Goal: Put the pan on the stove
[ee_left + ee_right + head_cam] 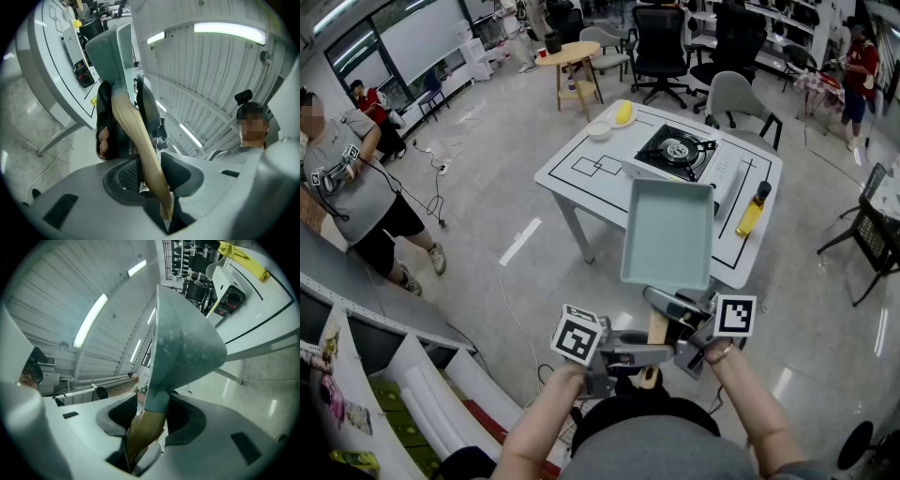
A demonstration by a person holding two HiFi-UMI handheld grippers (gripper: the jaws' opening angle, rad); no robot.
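Observation:
A rectangular teal pan (667, 232) with a wooden handle (657, 328) hangs in the air, short of the white table (572, 169). Both grippers hold its handle. My right gripper (686, 323) is shut on the handle close to the pan, and my left gripper (623, 359) is shut on it nearer its end. The left gripper view shows the handle (140, 145) running between the left gripper (157, 178) pads up to the pan (108, 56). From the right gripper (150, 416), the pan's underside (183, 343) fills the view. The black gas stove (675, 150) sits on the table with its burner bare.
On the table are a yellow oil bottle (752, 211), a white bowl (598, 130) and a yellow item (623, 112). A person in grey (337, 178) stands at the left. Office chairs (661, 42) and a small wooden table (569, 56) stand behind. Shelving (384, 375) lies at lower left.

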